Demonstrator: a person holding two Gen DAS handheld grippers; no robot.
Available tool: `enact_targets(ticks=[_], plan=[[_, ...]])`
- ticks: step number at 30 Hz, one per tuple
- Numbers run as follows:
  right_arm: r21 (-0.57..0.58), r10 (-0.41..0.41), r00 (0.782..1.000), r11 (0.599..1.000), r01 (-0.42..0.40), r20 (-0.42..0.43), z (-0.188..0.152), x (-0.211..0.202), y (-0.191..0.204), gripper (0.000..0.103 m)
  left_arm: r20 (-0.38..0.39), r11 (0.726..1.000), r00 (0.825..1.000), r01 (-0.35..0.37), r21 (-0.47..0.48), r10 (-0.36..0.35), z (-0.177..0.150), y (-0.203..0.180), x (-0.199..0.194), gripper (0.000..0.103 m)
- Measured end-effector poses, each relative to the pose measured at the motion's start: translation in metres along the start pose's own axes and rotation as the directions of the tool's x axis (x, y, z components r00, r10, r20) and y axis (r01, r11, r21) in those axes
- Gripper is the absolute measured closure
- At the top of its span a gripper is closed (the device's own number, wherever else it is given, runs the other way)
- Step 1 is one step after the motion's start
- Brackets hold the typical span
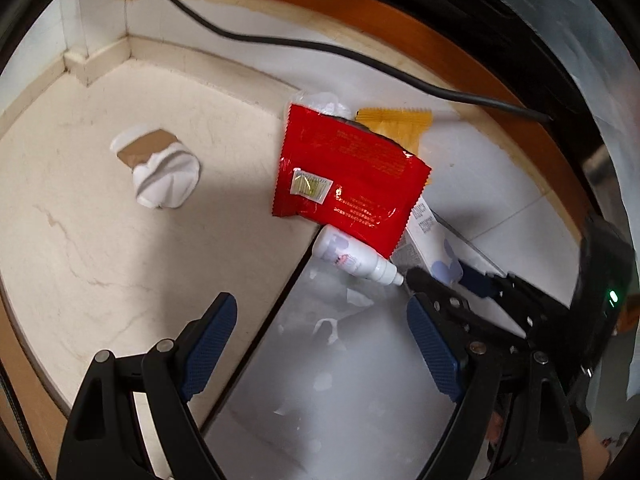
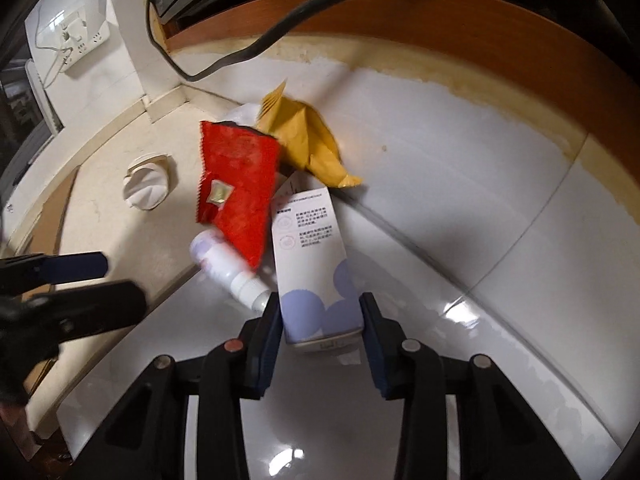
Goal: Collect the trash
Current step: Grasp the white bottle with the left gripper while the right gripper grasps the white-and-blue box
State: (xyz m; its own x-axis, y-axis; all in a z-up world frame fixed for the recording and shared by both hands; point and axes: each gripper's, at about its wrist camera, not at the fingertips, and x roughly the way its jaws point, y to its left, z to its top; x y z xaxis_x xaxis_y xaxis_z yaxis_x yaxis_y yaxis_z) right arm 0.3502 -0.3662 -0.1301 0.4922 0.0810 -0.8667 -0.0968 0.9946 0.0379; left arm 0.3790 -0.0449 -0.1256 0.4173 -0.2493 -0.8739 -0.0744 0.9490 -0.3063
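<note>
A white and lilac carton lies on the grey floor tile, and my right gripper is shut on its near end, both blue pads against its sides. Across the carton's far end lies a red snack wrapper, with a yellow wrapper behind it and a small white bottle on its side to the left. In the left wrist view, my left gripper hangs open just short of the bottle, nothing between its pads. A crushed white paper cup lies apart to the left.
A black cable runs along the brown wooden base behind the pile. The wall corner and skirting close off the far left, and a wall socket sits above it. Beige tile meets the grey tile at a dark joint.
</note>
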Motion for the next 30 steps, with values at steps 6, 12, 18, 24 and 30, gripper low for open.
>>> enact_targets(ticks=[6, 12, 18, 24, 30], plan=[[0.006, 0.065, 0.998, 0.998, -0.065, -0.022, -0.018, -0.011, 0.007, 0.066, -0.021, 0.998, 1.0, 0.01, -0.054, -0.011, -0.002, 0.002, 0.014, 0.019], [0.086, 0.138, 0.99, 0.987, -0.136, -0.018, -0.031, -0.02, 0.006, 0.066, -0.064, 0.995, 0.998, -0.003, -0.102, -0.004, -0.001, 0.002, 0.034, 0.034], [0.11, 0.126, 0.992, 0.986, -0.125, -0.003, -0.033, -0.024, 0.003, 0.067, -0.055, 0.995, 0.998, -0.042, -0.092, 0.037, 0.001, -0.009, 0.044, 0.04], [0.106, 0.089, 0.996, 0.99, -0.09, 0.008, -0.032, -0.026, 0.0, 0.067, -0.032, 0.987, 0.987, -0.158, -0.028, 0.157, 0.0, -0.023, 0.047, 0.058], [0.114, 0.089, 0.996, 0.99, -0.088, 0.002, -0.04, -0.027, -0.006, 0.067, -0.014, 0.99, 0.99, -0.139, -0.007, 0.139, -0.007, -0.025, 0.045, 0.058]])
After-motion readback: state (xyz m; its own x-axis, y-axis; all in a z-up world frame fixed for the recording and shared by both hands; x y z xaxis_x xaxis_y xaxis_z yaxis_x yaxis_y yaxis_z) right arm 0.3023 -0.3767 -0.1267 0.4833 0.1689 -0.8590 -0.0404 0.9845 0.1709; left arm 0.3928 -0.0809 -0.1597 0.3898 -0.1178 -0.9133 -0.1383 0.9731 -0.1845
